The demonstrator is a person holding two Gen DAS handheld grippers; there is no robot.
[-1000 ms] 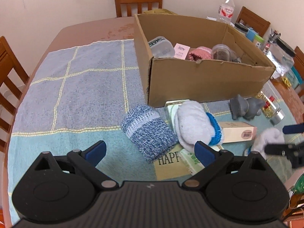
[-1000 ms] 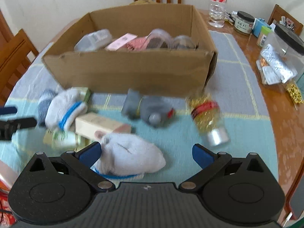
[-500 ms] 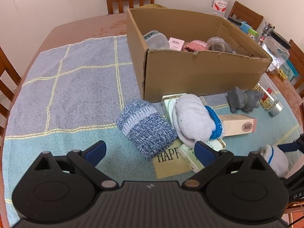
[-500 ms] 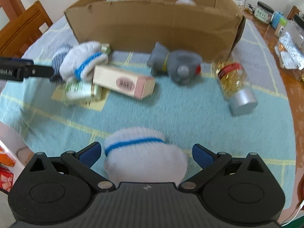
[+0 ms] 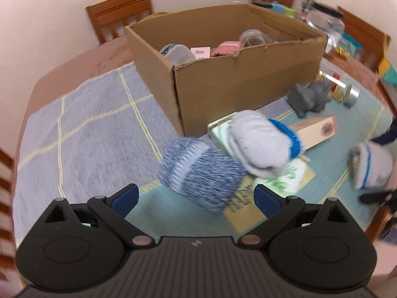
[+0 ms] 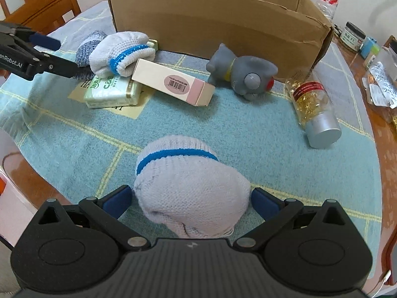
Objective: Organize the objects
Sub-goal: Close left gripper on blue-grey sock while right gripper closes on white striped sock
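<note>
My right gripper (image 6: 189,200) stands wide open around a rolled white sock with a blue band (image 6: 191,186) on the teal cloth; the pads flank it without squeezing. That sock also shows in the left wrist view (image 5: 372,166). My left gripper (image 5: 196,197) is open and empty, close in front of a blue knit sock roll (image 5: 201,173). A second white sock (image 5: 260,144) lies on a green tissue pack (image 6: 111,92). An open cardboard box (image 5: 243,79) holds several items.
A pink carton (image 6: 173,84), a grey toy (image 6: 244,72) and a jar of gold capsules (image 6: 314,109) lie before the box. Bottles, jars and bags crowd the table's right side (image 6: 379,79). Wooden chairs (image 5: 121,12) surround the table.
My left gripper has moved closer to the blue knit sock roll. My right gripper has moved in around the white sock, which now sits between its fingers.
</note>
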